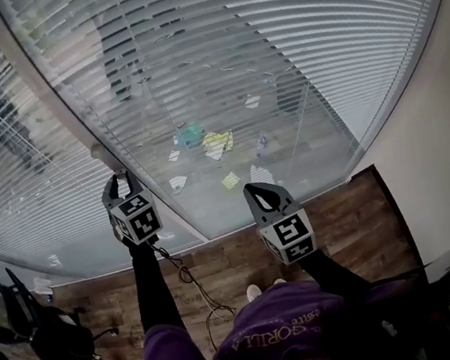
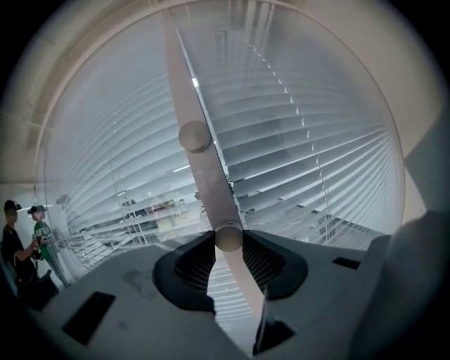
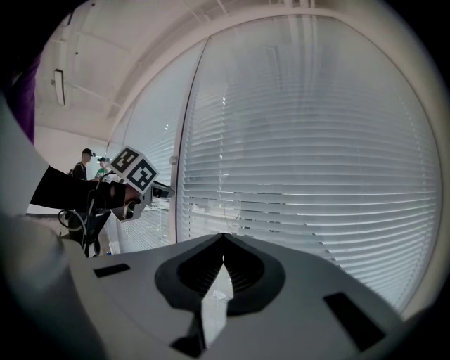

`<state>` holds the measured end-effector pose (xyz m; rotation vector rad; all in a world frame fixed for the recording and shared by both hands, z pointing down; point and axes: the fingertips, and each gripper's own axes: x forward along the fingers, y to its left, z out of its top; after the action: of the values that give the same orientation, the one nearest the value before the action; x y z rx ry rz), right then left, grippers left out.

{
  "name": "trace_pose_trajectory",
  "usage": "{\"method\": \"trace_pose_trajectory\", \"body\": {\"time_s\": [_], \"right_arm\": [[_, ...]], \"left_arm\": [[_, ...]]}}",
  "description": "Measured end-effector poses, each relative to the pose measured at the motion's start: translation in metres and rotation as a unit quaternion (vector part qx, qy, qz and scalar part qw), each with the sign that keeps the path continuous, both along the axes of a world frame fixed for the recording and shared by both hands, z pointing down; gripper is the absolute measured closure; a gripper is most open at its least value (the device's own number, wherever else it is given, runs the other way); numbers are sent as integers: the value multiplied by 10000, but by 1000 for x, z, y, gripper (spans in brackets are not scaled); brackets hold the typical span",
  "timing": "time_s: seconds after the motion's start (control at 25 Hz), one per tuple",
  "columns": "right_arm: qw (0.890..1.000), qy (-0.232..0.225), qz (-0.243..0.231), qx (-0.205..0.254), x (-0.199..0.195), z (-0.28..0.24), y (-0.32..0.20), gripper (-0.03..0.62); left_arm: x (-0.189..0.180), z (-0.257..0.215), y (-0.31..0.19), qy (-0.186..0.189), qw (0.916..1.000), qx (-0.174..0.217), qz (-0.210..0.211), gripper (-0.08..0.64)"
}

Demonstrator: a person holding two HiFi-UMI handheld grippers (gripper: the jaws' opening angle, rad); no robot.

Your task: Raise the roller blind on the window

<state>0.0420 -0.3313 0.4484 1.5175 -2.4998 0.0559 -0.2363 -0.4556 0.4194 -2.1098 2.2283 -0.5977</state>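
left gripper [image 1: 121, 180] clamped on small round knob [image 2: 228, 239] on window post [image 2: 184, 84], just beside blind [image 3: 302, 176]. slats down full height. right gripper [image 3: 223, 238] pinched together, empty, hovering near glass. risk: smooth knob slips from jaws if pulled crooked, blind jams. second knob [image 2: 195, 136] higher up. no cord visible, blind top cut off, knob's link to blind unclear.

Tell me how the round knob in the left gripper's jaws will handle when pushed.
The knob looks smooth and rounded, so it may slip from the left gripper, whose jaws pinch it only at their tips. It sits on the window post, so it probably slides or turns rather than coming free.
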Motion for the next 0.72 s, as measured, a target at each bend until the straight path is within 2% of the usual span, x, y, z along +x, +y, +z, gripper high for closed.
{"method": "trace_pose_trajectory", "body": {"time_s": [0.2,0.36,0.48,0.64,0.72], "right_arm": [[10000,7,76,32,6,-2,-3,594],[9999,2,106,30,8,-1,-1,594],[9999,-7,134,34,11,-2,0,594],[9999,-21,158,48,12,-3,-2,594],[9998,-23,174,38,13,-2,-2,594]], "left_arm": [[2,0,-3,243,9996,-114,-64,445],[3,-3,0,670,9977,-121,-74,445],[3,-4,2,816,9965,-132,-100,445],[-1,-3,-1,1355,9906,-101,-126,445],[-1,-3,-2,1352,9906,-107,-155,445]]}}
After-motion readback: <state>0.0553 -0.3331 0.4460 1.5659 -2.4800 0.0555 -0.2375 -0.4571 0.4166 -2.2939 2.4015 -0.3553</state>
